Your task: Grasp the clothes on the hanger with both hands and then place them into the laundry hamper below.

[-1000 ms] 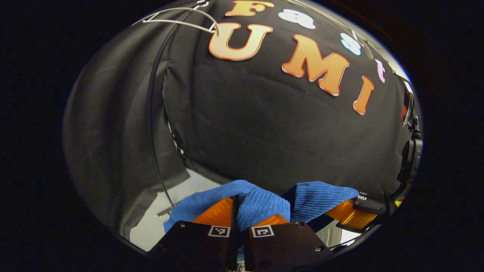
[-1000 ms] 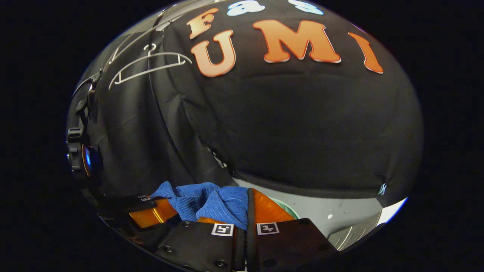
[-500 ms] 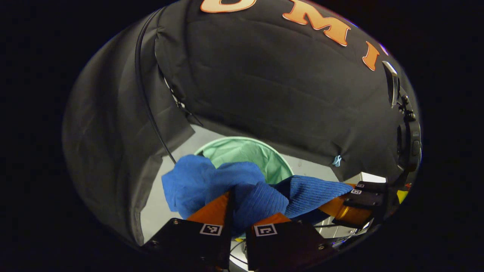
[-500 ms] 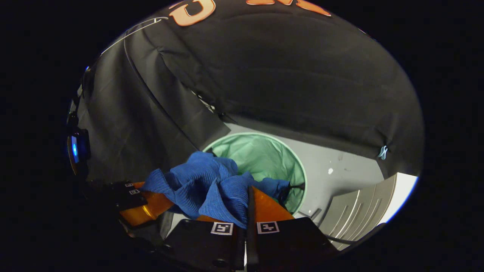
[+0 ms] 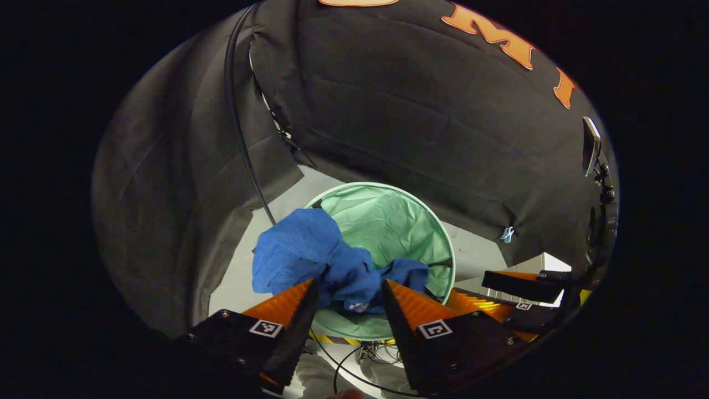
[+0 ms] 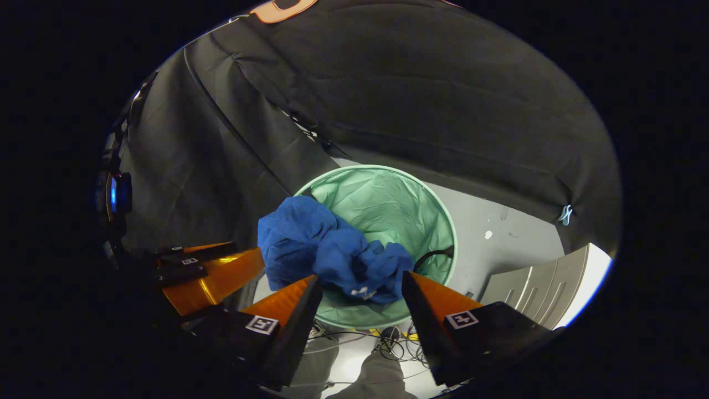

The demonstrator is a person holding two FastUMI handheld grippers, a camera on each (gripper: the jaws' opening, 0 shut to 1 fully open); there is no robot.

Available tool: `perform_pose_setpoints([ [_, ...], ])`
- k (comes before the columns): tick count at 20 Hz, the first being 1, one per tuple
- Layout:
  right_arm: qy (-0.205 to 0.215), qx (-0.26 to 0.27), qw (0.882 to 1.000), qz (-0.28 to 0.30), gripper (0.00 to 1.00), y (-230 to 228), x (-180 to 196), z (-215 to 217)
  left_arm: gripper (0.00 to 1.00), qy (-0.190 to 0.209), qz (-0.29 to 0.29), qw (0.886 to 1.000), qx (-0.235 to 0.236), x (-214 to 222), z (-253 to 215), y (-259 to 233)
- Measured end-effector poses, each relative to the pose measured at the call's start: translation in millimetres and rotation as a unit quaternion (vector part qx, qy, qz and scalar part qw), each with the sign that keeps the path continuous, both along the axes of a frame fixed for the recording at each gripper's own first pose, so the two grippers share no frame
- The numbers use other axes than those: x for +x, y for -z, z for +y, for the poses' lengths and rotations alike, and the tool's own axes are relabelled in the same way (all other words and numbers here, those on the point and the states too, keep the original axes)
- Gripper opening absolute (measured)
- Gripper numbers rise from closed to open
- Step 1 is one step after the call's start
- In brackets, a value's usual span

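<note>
With both grippers spread wide and holding nothing | left gripper (image 5: 346,291), right gripper (image 6: 361,287) | blue cloth (image 5: 318,260) bunched over hamper (image 5: 410,191) near rim | risk: part drapes outside the rim, could slide out onto the floor

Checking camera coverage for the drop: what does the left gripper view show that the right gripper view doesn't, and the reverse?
Left gripper view: the right tool, open, off to one side beside the hamper. Right gripper view: the left tool, open, a pale ribbed panel and a white speck on the grey floor. Shared: the blue garment at the mouth of the green laundry hamper, the black cloth wall and a small blue clip on it.
</note>
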State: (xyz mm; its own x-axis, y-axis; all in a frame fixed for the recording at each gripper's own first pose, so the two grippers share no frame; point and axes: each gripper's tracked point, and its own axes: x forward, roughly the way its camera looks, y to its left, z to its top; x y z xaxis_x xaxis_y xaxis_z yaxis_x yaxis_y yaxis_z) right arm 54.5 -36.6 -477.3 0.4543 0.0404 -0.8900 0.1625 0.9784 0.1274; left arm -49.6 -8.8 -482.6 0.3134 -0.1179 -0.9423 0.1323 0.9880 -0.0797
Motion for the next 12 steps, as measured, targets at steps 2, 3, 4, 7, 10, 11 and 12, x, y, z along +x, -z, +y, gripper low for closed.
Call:
perform_pose_setpoints([
  [2,0.002,-0.001,1.000,0.005,0.98,2,-1,2,0.87,-0.004,0.006,1.000,0.004,-3,2,0],
  [3,0.003,-0.001,1.000,0.007,0.99,5,-3,1,0.92,-0.004,0.005,1.000,0.005,-4,1,0],
  [4,0.004,-0.001,1.000,0.007,0.99,8,-5,1,0.92,0.000,0.001,1.000,0.006,-3,1,-1],
  [7,0.009,0.001,1.000,0.003,0.99,7,-13,-2,0.92,0.011,-0.015,1.000,0.008,1,2,-5],
  [10,0.016,0.004,1.000,-0.017,0.99,-15,-8,1,0.93,0.014,-0.052,0.999,0.005,14,1,-18],
  [11,0.017,0.001,0.999,-0.029,0.99,-26,-6,-2,0.93,0.014,-0.070,0.997,0.001,19,-1,-23],
  [12,0.017,-0.002,0.999,-0.041,0.99,-36,-2,-3,0.96,0.014,-0.088,0.996,-0.004,26,-4,-31],
])
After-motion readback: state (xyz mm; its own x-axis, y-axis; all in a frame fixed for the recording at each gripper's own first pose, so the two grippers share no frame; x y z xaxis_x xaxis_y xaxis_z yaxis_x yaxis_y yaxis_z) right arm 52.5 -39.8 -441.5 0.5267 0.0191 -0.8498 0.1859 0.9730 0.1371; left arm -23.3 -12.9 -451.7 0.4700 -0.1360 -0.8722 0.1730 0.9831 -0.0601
